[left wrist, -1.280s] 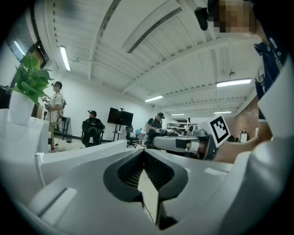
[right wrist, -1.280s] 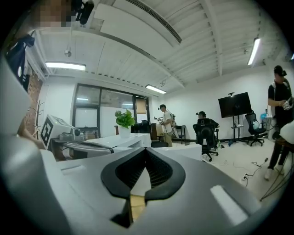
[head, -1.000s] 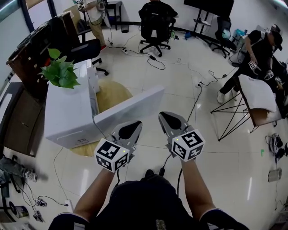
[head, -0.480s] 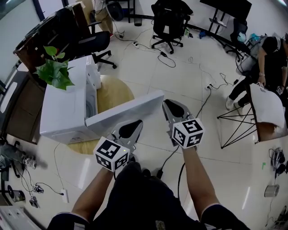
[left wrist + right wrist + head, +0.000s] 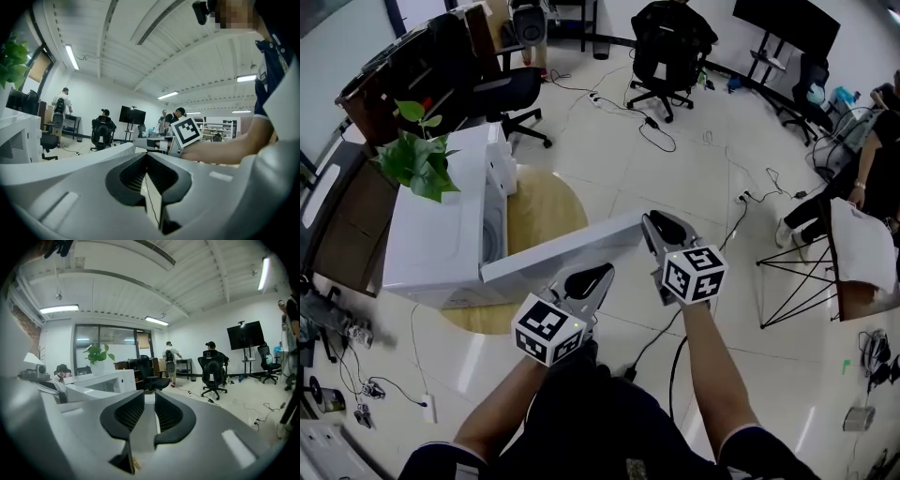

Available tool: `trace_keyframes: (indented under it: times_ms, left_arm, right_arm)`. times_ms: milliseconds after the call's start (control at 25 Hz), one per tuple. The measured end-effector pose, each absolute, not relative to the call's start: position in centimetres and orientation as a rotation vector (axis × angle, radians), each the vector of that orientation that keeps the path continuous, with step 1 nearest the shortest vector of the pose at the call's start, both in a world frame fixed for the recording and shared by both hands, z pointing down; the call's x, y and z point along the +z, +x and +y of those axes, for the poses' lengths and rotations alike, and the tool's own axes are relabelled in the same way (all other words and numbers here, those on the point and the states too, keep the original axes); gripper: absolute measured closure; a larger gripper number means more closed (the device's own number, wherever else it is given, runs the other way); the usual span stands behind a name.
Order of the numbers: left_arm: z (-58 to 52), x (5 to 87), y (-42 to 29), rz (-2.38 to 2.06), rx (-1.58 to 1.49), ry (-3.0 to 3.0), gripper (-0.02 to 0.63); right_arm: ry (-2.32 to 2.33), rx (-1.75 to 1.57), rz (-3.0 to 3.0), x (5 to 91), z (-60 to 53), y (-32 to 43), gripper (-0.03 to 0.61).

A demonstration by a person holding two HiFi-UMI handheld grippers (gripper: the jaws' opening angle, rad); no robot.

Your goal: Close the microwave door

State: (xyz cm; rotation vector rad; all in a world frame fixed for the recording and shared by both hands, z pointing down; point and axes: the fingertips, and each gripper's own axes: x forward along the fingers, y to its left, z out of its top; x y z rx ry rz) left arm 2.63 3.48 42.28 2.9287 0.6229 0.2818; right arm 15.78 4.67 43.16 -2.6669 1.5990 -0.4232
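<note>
The white microwave (image 5: 441,225) stands on a low round table with its door (image 5: 562,248) swung wide open toward me. My right gripper (image 5: 650,219) has its tips at the door's free end, on the outer side. Its jaws are all but together, with only a thin pale slit showing in the right gripper view (image 5: 149,394), where the microwave (image 5: 105,380) lies ahead to the left. My left gripper (image 5: 602,274) hangs just short of the door's outer face, shut and empty; in its own view (image 5: 146,157) the jaw tips meet.
A leafy plant (image 5: 417,159) sits on the microwave. The round wooden table (image 5: 539,202) carries it. Office chairs (image 5: 670,37) stand behind, cables (image 5: 656,131) trail over the tiled floor, and a folding-leg table (image 5: 853,244) is at the right.
The right gripper's tips have come up to the door's free end. The left gripper has shifted right, closer to the door. The door's angle looks about the same.
</note>
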Motion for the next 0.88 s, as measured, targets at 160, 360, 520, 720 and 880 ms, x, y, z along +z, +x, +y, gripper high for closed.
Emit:
trace_keyframes:
  times_ms: [160,360,520,720,880]
  left_arm:
    - [2.7,42.4,3.6,0.602,0.281,2.929,0.609]
    - [1.2,41.8,5.3,0.554,0.234,2.944,0.609]
    - [0.4,41.5,6.9,0.561,0.215,2.950,0.609]
    - [-1.7,41.4,9.1,0.536,0.227,2.944,0.609]
    - [-4.0,41.6,10.2,0.506,0.249,2.932,0.609]
  right_arm:
    - [-2.664,-0.422,1.644,43.2,3.2,16.8,0.523]
    - [-2.673,-0.423,1.727,43.3,0.4,18.6,0.523]
    - [-2.671,-0.416,1.809,43.2,-2.7,20.1,0.523]
    - [-2.638,-0.383,1.915,42.8,-7.1,21.7,0.528]
    - [-2.605,-0.360,1.992,42.7,-11.0,22.2,0.575]
